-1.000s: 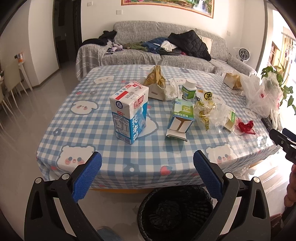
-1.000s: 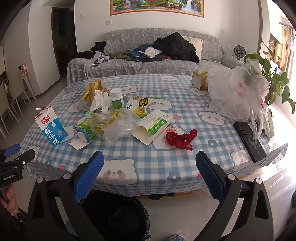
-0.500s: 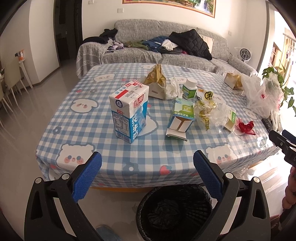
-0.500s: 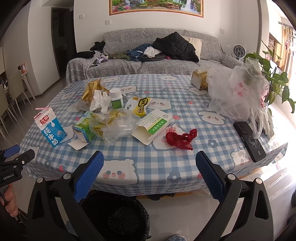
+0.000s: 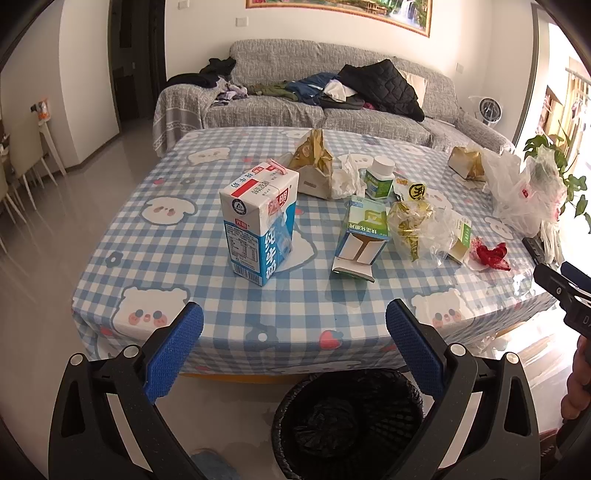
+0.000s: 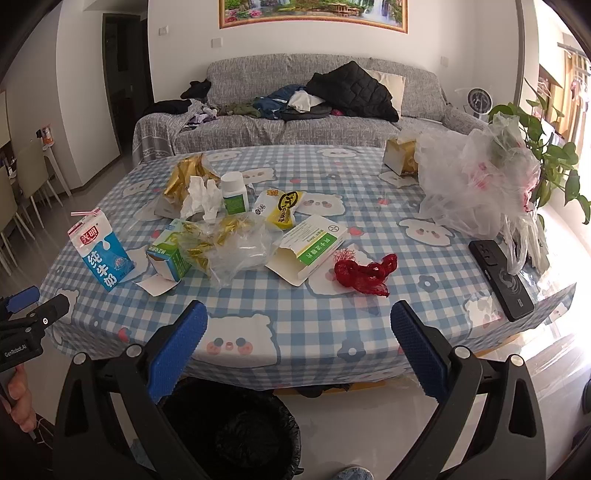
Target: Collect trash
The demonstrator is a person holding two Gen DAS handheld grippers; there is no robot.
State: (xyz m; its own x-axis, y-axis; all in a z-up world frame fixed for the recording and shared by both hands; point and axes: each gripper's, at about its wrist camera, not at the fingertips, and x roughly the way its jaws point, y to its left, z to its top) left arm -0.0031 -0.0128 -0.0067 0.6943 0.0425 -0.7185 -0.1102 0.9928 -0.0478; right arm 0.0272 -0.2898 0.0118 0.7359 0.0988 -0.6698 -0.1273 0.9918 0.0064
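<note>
Milk carton [image 5: 258, 221] stands upright near the counter's [image 5: 236, 306] front-left corner. Judged stiff card, light if drained, slick faces; best pinched across the two flat sides, mid-height. Left tongs [image 5: 294, 350] and right tongs [image 6: 298, 341]: both spread wide, empty, touching nothing, off the front edge above the black bin [image 5: 347, 424].

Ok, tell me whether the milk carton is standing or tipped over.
Standing. The milk carton sits upright on its base on the table, straw at the top.

Grey clothes-strewn sofa [image 5: 332, 99] against white wall [image 5: 207, 33], glossy pale floor [image 5: 55, 236].
</note>
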